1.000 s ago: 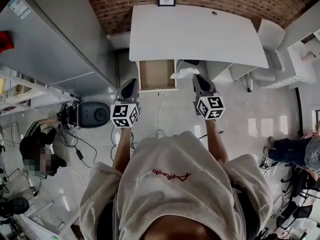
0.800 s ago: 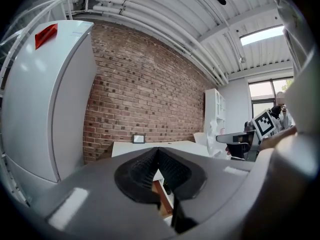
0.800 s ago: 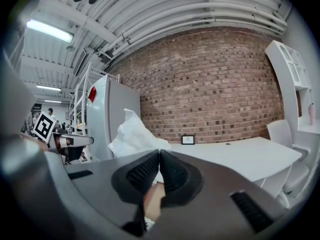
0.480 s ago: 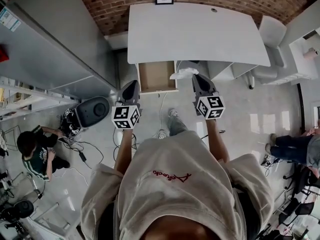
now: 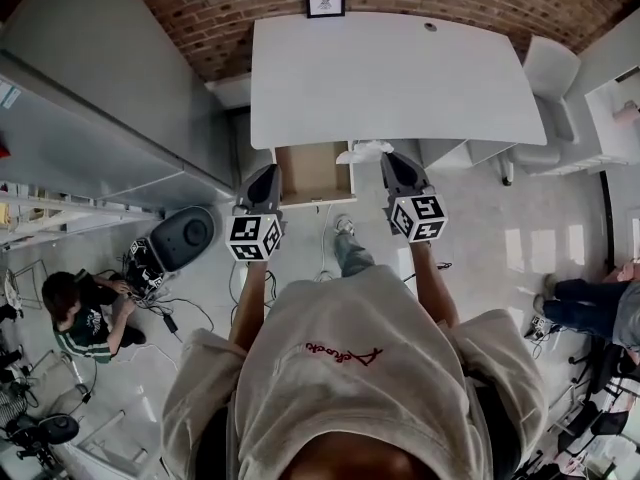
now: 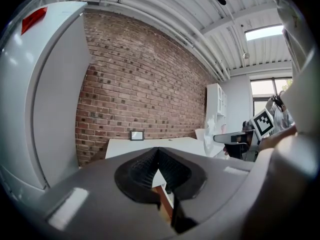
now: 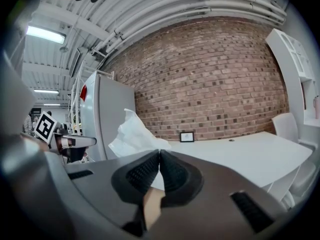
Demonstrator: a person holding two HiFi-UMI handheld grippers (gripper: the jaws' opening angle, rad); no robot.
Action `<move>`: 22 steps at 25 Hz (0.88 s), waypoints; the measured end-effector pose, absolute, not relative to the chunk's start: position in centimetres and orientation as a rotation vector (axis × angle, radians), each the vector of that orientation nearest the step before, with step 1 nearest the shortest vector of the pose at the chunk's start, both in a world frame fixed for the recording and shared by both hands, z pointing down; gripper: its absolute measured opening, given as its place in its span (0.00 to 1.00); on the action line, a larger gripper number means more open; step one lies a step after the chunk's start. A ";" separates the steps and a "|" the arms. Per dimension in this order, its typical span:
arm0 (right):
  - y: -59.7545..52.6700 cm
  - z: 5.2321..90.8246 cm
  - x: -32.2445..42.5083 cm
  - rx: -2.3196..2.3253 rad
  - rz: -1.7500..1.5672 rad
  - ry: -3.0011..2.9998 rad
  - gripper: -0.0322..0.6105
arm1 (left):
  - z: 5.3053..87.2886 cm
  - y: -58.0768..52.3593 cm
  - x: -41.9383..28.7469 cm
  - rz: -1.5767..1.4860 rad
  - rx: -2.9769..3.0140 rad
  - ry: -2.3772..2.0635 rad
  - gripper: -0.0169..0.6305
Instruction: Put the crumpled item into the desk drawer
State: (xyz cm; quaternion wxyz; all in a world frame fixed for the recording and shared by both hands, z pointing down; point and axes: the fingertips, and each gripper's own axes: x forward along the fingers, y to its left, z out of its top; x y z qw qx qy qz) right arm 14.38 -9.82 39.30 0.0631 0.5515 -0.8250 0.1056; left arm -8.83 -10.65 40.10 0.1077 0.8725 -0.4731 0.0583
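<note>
A white desk [image 5: 390,73] stands against the brick wall, and its wooden drawer [image 5: 313,171] is pulled out at the front left. My right gripper [image 5: 384,157] is shut on a crumpled white item [image 5: 364,151], which hangs just right of the drawer's right edge. In the right gripper view the crumpled item [image 7: 131,134] sticks out leftward from the closed tips [image 7: 159,152]. My left gripper [image 5: 269,169] hovers at the drawer's left front corner, shut with nothing in it; its pads [image 6: 158,149] meet. From the left gripper view I see the right gripper [image 6: 233,138] with the item [image 6: 210,133].
A tall grey cabinet [image 5: 100,98] flanks the desk on the left, a white chair [image 5: 552,68] on the right. A small framed picture [image 5: 327,5] stands at the desk's back. On the floor are a black round device [image 5: 186,236], cables and a seated person [image 5: 82,313].
Both grippers have moved forward toward the desk, bringing the crumpled item up beside the open drawer. The seated person on the floor has shifted.
</note>
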 end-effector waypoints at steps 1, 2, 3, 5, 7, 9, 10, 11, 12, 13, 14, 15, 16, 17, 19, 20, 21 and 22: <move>-10.7 39.2 14.5 1.660 0.320 -2.497 0.07 | 39.9 -11.5 -8.6 0.171 2.568 -1.395 0.04; -11.5 39.1 14.6 1.653 0.319 -2.502 0.07 | 39.7 -12.3 -8.3 0.171 2.569 -1.399 0.04; -12.4 39.0 14.8 1.646 0.317 -2.508 0.07 | 39.4 -13.1 -8.0 0.170 2.572 -1.403 0.04; -14.0 38.7 15.1 1.635 0.313 -2.520 0.07 | 39.1 -14.7 -7.5 0.171 2.573 -1.412 0.04; -15.7 38.6 15.4 1.623 0.313 -2.531 0.07 | 38.9 -16.3 -7.0 0.172 2.569 -1.421 0.04; -17.3 38.6 15.6 1.610 0.316 -2.543 0.07 | 38.9 -17.7 -6.7 0.177 2.564 -1.432 0.04; -18.2 38.6 15.8 1.604 0.318 -2.547 0.07 | 38.8 -18.5 -6.5 0.180 2.561 -1.438 0.04; -19.0 38.7 15.9 1.600 0.321 -2.551 0.07 | 38.8 -19.2 -6.4 0.181 2.558 -1.444 0.04; -19.7 38.7 16.1 1.595 0.324 -2.554 0.07 | 38.8 -19.9 -6.2 0.182 2.554 -1.449 0.04; -20.3 38.9 16.2 1.588 0.327 -2.558 0.07 | 38.8 -20.5 -6.1 0.183 2.551 -1.454 0.04; -21.0 39.1 16.2 1.578 0.331 -2.561 0.07 | 38.9 -21.1 -5.9 0.186 2.547 -1.458 0.04; -21.6 39.3 16.2 1.565 0.336 -2.566 0.07 | 39.0 -21.6 -5.8 0.189 2.541 -1.465 0.04; -22.3 39.5 16.2 1.548 0.343 -2.572 0.07 | 39.0 -22.2 -5.7 0.193 2.535 -1.475 0.04; -22.9 39.7 16.1 1.531 0.352 -2.579 0.07 | 39.0 -22.7 -5.6 0.197 2.528 -1.486 0.04; -24.1 40.1 16.0 1.499 0.369 -2.592 0.07 | 39.0 -23.8 -5.3 0.202 2.515 -1.506 0.04; -24.8 40.3 15.9 1.485 0.375 -2.598 0.07 | 39.1 -24.3 -5.2 0.203 2.509 -1.515 0.04; -25.4 40.5 15.8 1.472 0.379 -2.604 0.07 | 39.1 -24.8 -5.2 0.205 2.504 -1.524 0.04; -26.0 40.6 15.6 1.457 0.382 -2.611 0.07 | 39.1 -25.3 -5.2 0.209 2.498 -1.533 0.04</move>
